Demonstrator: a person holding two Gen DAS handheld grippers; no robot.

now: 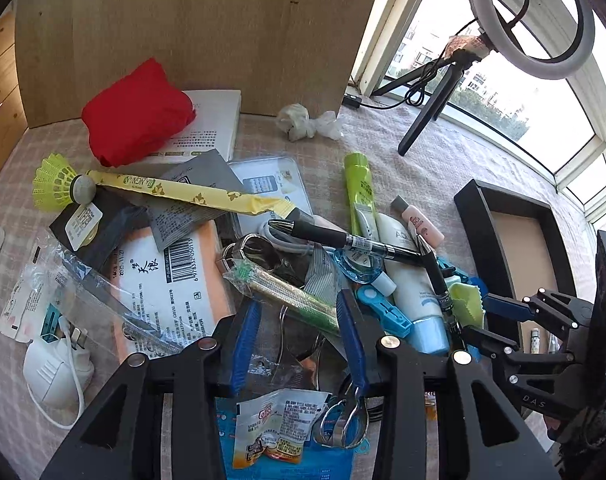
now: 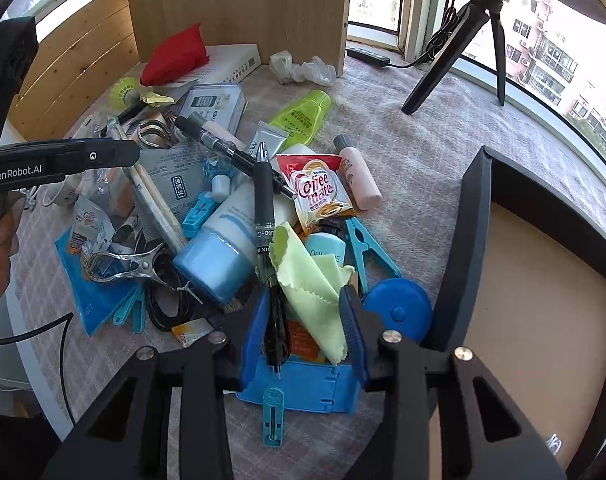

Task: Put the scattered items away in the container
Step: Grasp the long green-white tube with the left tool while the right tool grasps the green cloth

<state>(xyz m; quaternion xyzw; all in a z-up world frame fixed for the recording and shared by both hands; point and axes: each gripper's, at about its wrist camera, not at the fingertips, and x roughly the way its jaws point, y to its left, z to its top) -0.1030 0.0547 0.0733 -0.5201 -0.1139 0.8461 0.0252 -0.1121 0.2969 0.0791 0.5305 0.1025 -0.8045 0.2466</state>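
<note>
Blue-padded fingers of left gripper [image 1: 299,300] spread, clamping nothing; poised over left half of the heap, straddling a green-gold wrapped stick [image 1: 291,292], with a metal clip [image 1: 343,420] and a sachet [image 1: 279,420] below. Stick light and stiff but in slick film: best taken across mid-length. Clip hard, springy, likely to twist out of a pinch on its rounded handles. Face mask [image 1: 55,376] toward left edge of tabletop [image 2: 423,140]: soft, weightless, easiest by the body rather than the loops.

Mid-heap: tube with pale blue cap [image 2: 219,252], heavier, smooth, prone to roll; grip across the barrel.

Right gripper [image 2: 305,292] narrowed around yellow-green cloth [image 2: 311,280] and lower end of black pen [image 2: 263,200], one at each pad. Cannot tell whether pads already press or merely flank. Cloth limp, sure to bunch and drape; pen rigid, slippery, may pivot or drop out if pinched only at its end. Blue plastic piece [image 2: 303,384] underneath, risk of snagging. Blue tape measure [image 2: 399,312] just beside.

Container [image 2: 475,220], black-walled, at right edge of tabletop, near the heap.

Hidden: lower layers of heap; pen tip behind the finger; container's far side cut off; contents largely unseen.
</note>
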